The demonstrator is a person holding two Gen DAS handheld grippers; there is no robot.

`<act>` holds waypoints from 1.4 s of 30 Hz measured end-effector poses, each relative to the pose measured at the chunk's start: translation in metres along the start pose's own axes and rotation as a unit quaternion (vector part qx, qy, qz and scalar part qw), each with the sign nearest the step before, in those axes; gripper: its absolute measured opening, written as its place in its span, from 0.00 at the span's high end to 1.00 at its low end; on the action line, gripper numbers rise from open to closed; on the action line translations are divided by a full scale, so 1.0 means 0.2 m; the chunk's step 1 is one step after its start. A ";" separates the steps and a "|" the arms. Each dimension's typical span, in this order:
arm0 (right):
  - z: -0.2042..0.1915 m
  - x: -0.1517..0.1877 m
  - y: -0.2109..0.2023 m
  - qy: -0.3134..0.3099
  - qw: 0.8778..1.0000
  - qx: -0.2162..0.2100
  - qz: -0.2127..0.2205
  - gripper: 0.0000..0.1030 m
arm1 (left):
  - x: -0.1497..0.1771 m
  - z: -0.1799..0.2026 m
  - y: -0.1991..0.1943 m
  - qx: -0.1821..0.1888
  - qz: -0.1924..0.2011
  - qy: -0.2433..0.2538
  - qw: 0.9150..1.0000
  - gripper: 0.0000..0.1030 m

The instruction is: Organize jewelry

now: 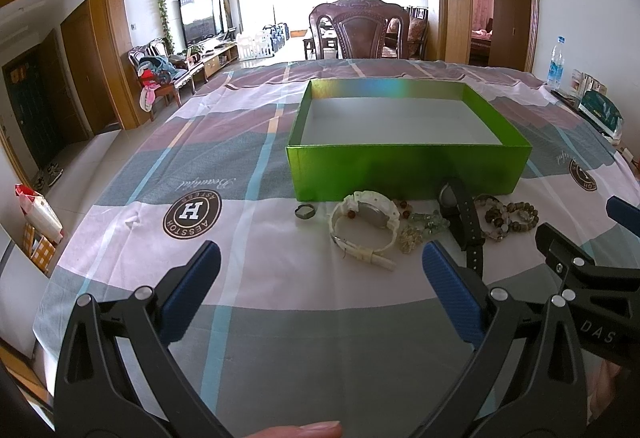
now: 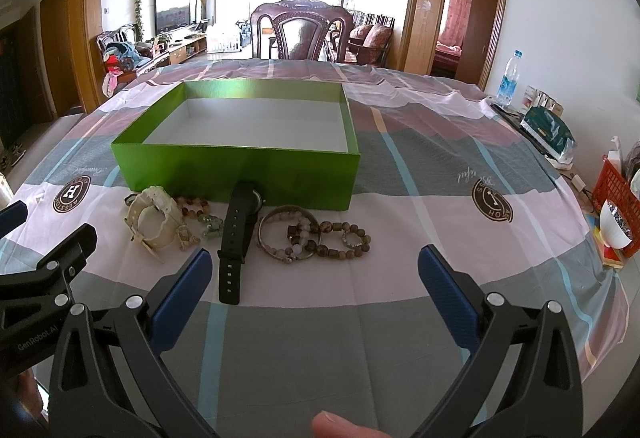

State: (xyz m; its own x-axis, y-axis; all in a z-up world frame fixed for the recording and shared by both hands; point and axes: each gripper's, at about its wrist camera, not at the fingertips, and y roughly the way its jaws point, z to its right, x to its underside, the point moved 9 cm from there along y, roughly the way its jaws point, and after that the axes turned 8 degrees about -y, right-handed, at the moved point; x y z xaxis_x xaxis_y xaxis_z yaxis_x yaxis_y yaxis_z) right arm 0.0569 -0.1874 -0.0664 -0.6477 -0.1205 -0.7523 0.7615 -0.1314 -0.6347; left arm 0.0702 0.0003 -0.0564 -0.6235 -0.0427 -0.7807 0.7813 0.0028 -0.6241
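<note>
An open green box (image 1: 408,166) (image 2: 240,168) with a white inside stands mid-table and holds nothing. Along its near wall lies the jewelry: a small dark ring (image 1: 305,212), a white watch (image 1: 366,224) (image 2: 154,222), a green bead piece (image 1: 426,220) (image 2: 210,228), a black watch (image 1: 464,222) (image 2: 236,242), and brown bead bracelets (image 1: 508,218) (image 2: 316,234). My left gripper (image 1: 320,262) stands open, just short of the white watch. My right gripper (image 2: 316,266) is open too, near the bracelets. Neither holds anything.
A patchwork cloth (image 1: 240,166) covers the table. A water bottle (image 2: 509,78), packets (image 2: 548,126), a red basket (image 2: 616,194) and a white bowl (image 2: 614,226) crowd the right edge. A wooden chair (image 1: 360,30) stands at the far side.
</note>
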 end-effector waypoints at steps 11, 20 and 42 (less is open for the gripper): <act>0.00 0.01 0.01 0.000 1.000 0.000 -0.001 0.03 | 0.00 0.00 0.00 0.000 0.000 0.000 1.000 0.03; 0.00 0.01 0.01 0.000 1.000 0.000 -0.001 0.03 | -0.01 0.01 0.01 0.000 -0.001 0.000 1.000 0.03; 0.03 0.18 0.29 -0.013 0.991 -0.061 -0.117 0.43 | 0.03 -0.05 0.29 0.015 -0.105 0.019 0.994 0.24</act>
State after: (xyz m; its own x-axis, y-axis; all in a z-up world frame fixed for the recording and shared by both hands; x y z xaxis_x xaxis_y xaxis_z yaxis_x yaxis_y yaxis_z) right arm 0.0778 -0.2048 -0.1305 -0.8056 -0.1267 -0.5788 0.5870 -0.0379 -0.8087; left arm 0.1112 0.0106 -0.0975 -0.7729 -0.0020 -0.6345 0.6342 -0.0318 -0.7725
